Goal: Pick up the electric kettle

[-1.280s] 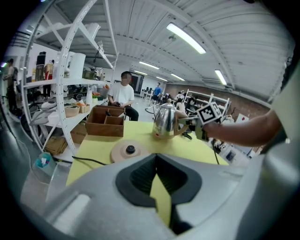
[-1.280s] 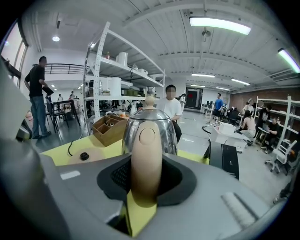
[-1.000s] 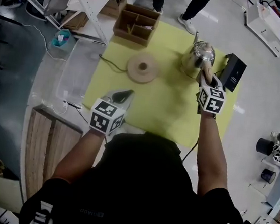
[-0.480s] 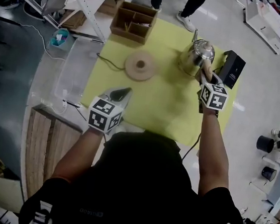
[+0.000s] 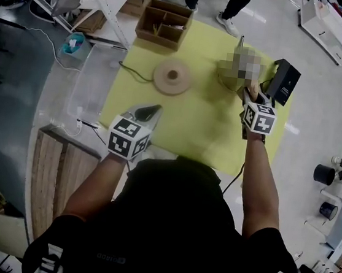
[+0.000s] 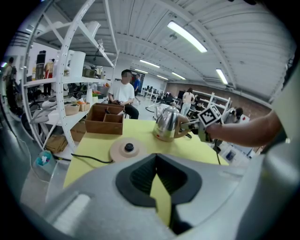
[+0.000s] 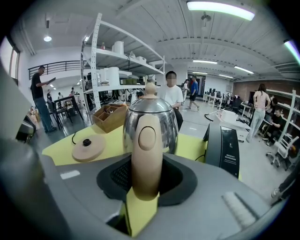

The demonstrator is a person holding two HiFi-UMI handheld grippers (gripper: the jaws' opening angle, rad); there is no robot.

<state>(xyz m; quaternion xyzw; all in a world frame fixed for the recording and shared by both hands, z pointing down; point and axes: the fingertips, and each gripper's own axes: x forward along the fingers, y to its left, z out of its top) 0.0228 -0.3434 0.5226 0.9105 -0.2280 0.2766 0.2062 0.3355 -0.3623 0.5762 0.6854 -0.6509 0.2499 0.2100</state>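
Far right on the yellow mat [image 5: 191,120] — right gripper [image 5: 250,93] clamps the handle [image 7: 146,150] of the electric kettle [image 7: 164,119].
Handle stands upright between my 2 jaws, steel body just beyond; left gripper [image 5: 150,114], slightly apart and empty, is well away.

White shelving [image 7: 95,61], ceiling strip lights [image 7: 219,4], seemingly grey floor [image 5: 14,101].

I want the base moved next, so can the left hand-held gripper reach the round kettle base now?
Probably yes: the left hand-held gripper is empty, jaws apart, and only yellow mat lies between it and the kettle base; the kettle stands aside.
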